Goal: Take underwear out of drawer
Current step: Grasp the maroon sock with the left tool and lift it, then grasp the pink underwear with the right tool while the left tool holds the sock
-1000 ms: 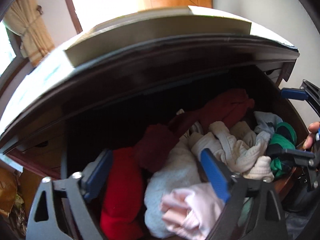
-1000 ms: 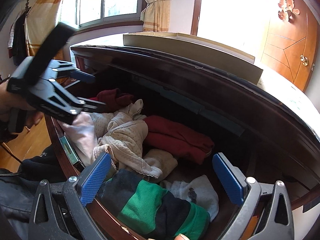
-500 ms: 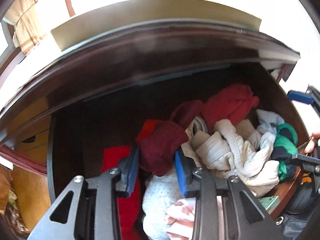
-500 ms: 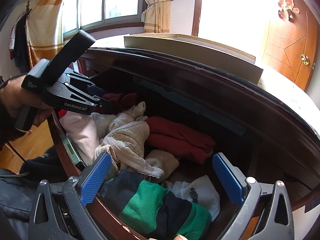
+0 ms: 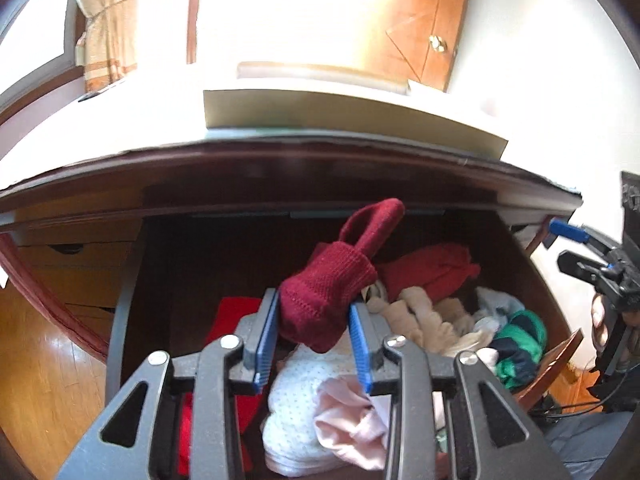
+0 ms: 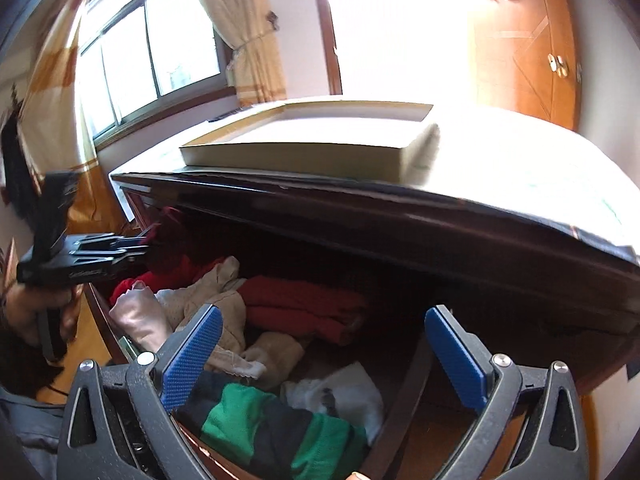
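Since the last second: left gripper [image 5: 314, 344] has snapped from wide apart to clamped, and it's up — the dark red garment [image 5: 326, 300] has come off the pile with it.
Left tongs: pressed onto the dark red garment from both sides, blue pads [image 5: 267, 336] biting its lower bulk so the knit hangs between them rather than slipping.
Garment position: raised above the other clothes, its upper loop standing against the dark back of the drawer [image 5: 160, 264] — lifted, by the look of it, though not yet past the front edge.
Right gripper [image 6: 320, 350]: jaws spread wide, holding nothing, hovering at the drawer's near right corner over the green-and-navy striped piece [image 6: 256, 424] — probably waiting clear of the lift.
Still in the drawer: red fabric [image 6: 304, 308], cream bundle [image 5: 416, 316], pale dotted cloth [image 5: 298, 396], pink piece [image 5: 348, 416].
Above: flat box [image 6: 320, 148] on the dresser top [image 6: 520, 168].
Next call: draw back toward the person, keeping the squeeze.
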The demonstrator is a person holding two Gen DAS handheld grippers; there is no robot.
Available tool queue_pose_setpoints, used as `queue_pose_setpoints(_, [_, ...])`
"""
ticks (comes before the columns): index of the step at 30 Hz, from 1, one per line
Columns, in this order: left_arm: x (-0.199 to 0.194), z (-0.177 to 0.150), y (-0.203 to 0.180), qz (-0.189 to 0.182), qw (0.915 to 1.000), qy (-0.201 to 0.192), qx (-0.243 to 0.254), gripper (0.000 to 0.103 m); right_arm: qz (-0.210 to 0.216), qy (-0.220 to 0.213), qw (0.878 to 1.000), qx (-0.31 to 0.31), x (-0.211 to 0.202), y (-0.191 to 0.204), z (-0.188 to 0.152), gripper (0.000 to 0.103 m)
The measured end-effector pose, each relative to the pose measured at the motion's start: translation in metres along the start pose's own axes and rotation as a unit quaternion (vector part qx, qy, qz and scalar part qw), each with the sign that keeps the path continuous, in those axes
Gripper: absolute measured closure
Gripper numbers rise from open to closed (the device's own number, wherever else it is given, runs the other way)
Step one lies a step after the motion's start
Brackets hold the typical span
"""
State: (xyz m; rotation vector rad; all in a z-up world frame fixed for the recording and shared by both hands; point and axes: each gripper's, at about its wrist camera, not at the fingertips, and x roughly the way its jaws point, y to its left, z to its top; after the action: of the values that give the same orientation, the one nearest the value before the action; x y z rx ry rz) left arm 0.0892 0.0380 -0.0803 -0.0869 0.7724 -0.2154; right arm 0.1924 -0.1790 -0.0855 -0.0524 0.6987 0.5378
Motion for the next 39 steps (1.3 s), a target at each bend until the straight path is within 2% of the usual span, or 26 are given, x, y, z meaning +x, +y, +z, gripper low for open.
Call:
queue_pose_setpoints(7, [-0.013, -0.007, -0.009, 0.005, 0.9996, -0.026, -0.006, 0.071, -0.008, 0.021, 1.0, -0.006, -0.001, -0.006, -0.001, 0.001])
queue_pose_setpoints(10, [-0.018, -0.009, -0.008, 0.014, 0.9991, -0.038, -0.015, 0.071, 0.011, 0.029, 0.999, -0.022, 0.005, 0.006, -0.003, 0.001])
queue_pose_setpoints(14, [-0.027, -0.01, -0.007, 0.03, 0.9981, -0.052, -0.015, 0.071, 0.058, 0.046, 0.996, -0.055, 0.021, 0.041, -0.003, 0.002])
queue_pose_setpoints(22, [-0.039, -0.017, 0.01, 0.049, 0.9956, -0.068, -0.041, 0.071, 0.144, 0.101, 0.98, -0.091, 0.057, 0.105, -0.001, 0.019])
queue_pose_setpoints(27, [-0.045, -0.019, 0.019, 0.052, 0.9939, -0.079, -0.057, 0.071, 0.177, 0.128, 0.97, -0.107, 0.074, 0.137, 0.001, 0.02])
queue_pose_setpoints(33, [-0.051, -0.019, 0.025, 0.054, 0.9924, -0.089, -0.067, 0.071, 0.191, 0.156, 0.962, -0.117, 0.092, 0.157, 0.001, 0.037])
queue_pose_setpoints(38, [-0.051, -0.019, 0.024, 0.051, 0.9924, -0.089, -0.068, 0.071, 0.188, 0.182, 0.956, -0.131, 0.106, 0.168, 0.001, 0.04])
queue_pose_setpoints(39, [-0.051, -0.019, 0.024, 0.05, 0.9926, -0.088, -0.067, 0.071, 0.192, 0.191, 0.954, -0.131, 0.111, 0.169, 0.0, 0.046])
